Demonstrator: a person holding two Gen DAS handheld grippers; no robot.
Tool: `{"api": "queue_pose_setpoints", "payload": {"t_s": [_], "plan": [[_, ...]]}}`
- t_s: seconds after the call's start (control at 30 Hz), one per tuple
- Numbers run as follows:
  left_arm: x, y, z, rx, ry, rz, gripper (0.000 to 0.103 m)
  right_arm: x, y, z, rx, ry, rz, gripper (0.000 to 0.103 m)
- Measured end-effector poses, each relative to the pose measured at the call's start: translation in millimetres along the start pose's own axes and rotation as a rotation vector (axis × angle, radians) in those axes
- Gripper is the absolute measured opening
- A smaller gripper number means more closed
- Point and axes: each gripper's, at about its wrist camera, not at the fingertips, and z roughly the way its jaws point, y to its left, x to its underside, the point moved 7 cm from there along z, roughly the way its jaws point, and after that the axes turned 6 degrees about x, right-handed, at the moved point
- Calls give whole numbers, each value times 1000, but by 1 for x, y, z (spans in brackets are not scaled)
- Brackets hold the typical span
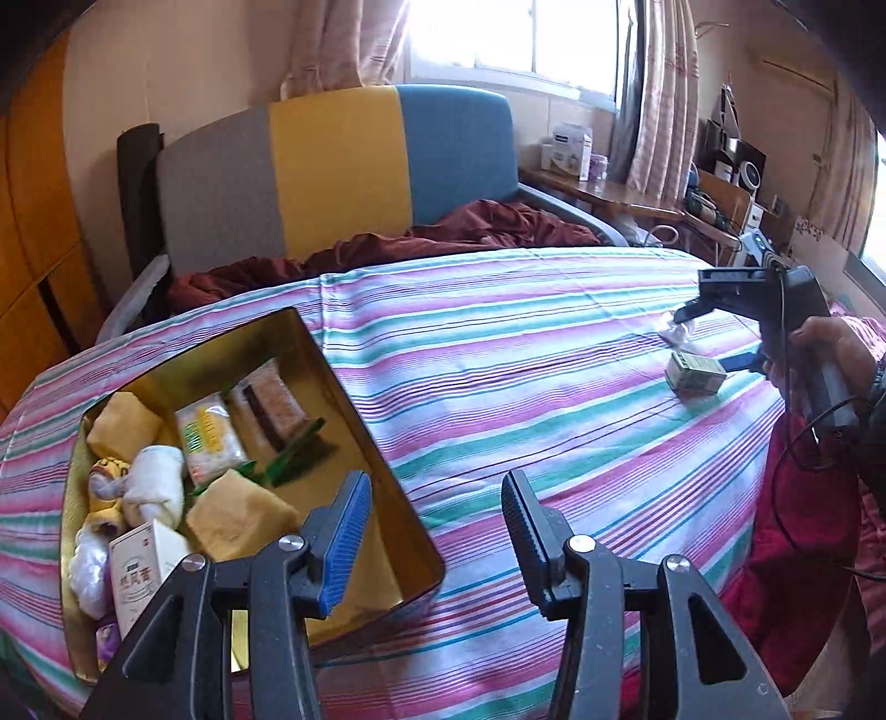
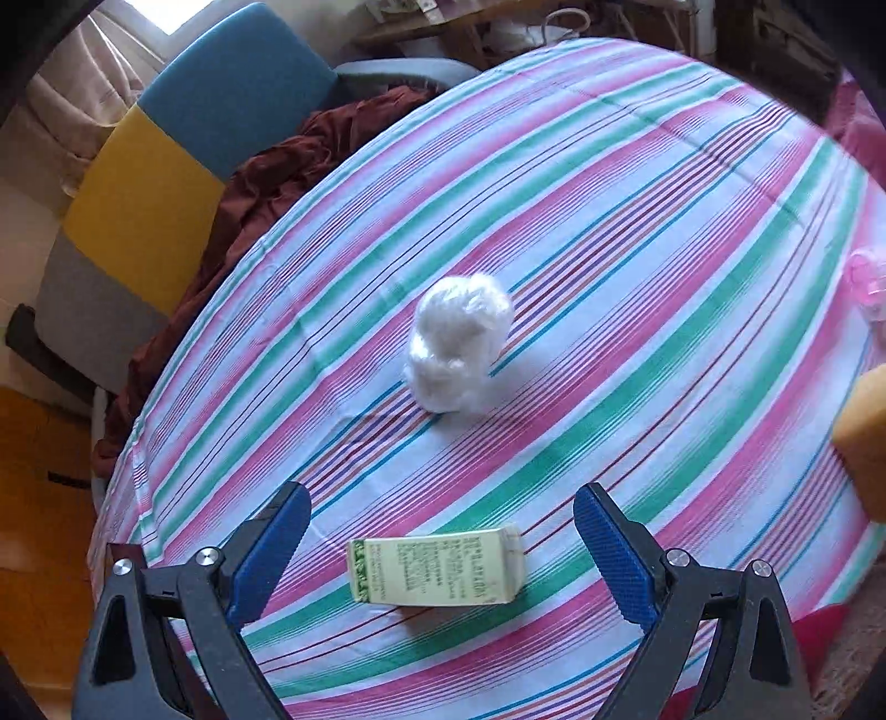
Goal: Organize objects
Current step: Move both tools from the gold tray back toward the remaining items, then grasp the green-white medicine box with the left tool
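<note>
A: Status? Tin (image 1: 354,387) on the bed (image 1: 554,387) looks mostly packed.
B: Green box (image 2: 437,565) and white wad (image 2: 459,343) lie well right of the tin. Right claw (image 2: 443,548) spread over the box, not touching. Left claw (image 1: 437,526) released, empty, beside tin's right rim.
A: Room?
B: Bare sheet between tin and box.

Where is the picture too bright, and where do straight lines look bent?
Left wrist view: the window is blown out to white; the striped sheet bulges like a dome. Right wrist view: even light, the stripes curve strongly, and the white bundle looks soft.
</note>
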Motion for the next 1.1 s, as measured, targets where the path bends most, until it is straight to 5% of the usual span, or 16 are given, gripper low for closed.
{"api": "queue_pose_setpoints", "payload": {"t_s": [0.1,0.17,0.3,0.6,0.77,1.1], "plan": [[-3,-7,8,11,14,13,50,20,41,6,-223,109,-99,97],[-6,-12,13,23,26,17,50,31,62,3,-270,138,-170,97],[-12,-20,24,67,51,-6,50,25,72,-5,-238,86,-201,97],[-28,-64,64,192,124,-43,50,-48,23,-41,42,-322,-76,98],[-35,-104,94,239,141,52,80,-57,-3,-36,1,-292,84,99],[-66,-152,158,281,170,162,90,-53,-1,-18,-58,-222,118,99]]}}
